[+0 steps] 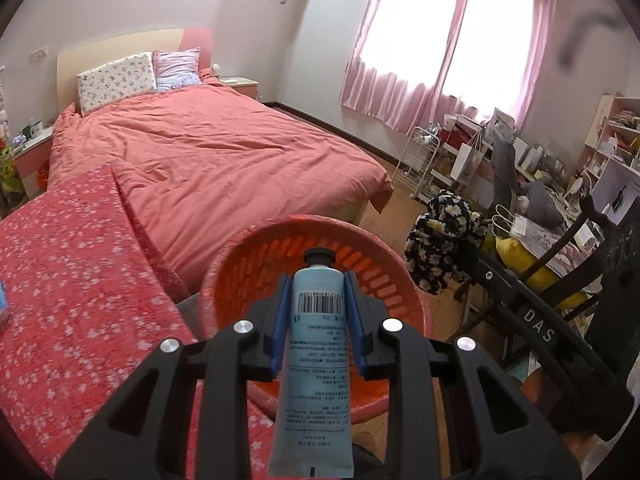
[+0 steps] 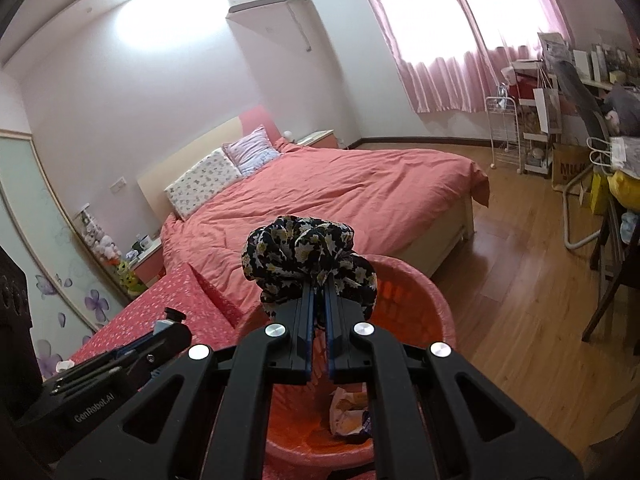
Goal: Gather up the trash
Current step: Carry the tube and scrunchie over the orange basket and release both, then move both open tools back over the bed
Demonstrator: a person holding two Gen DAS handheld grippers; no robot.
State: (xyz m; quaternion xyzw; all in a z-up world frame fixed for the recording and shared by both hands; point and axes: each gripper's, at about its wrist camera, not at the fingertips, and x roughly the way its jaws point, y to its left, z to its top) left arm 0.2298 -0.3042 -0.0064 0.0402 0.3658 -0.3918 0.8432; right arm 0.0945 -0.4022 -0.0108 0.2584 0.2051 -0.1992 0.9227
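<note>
My left gripper (image 1: 319,280) is shut on a light blue tube with a black cap (image 1: 316,344), held above the near rim of a red plastic basket (image 1: 248,256). My right gripper (image 2: 319,292) is shut on a black floral fabric scrunchie (image 2: 304,256), held over the same red basket (image 2: 420,280). Crumpled wrappers (image 2: 350,412) lie on the basket's bottom. The right gripper and its floral scrunchie (image 1: 444,236) show at the right in the left wrist view. The left gripper (image 2: 172,320) shows at lower left in the right wrist view.
A bed with a coral duvet (image 1: 224,152) fills the left and middle. A red flowered cover (image 1: 68,288) lies beside the basket. A cluttered desk with a yellow bag (image 1: 532,268), a dark chair (image 2: 612,280) and wooden floor (image 2: 520,280) are at the right.
</note>
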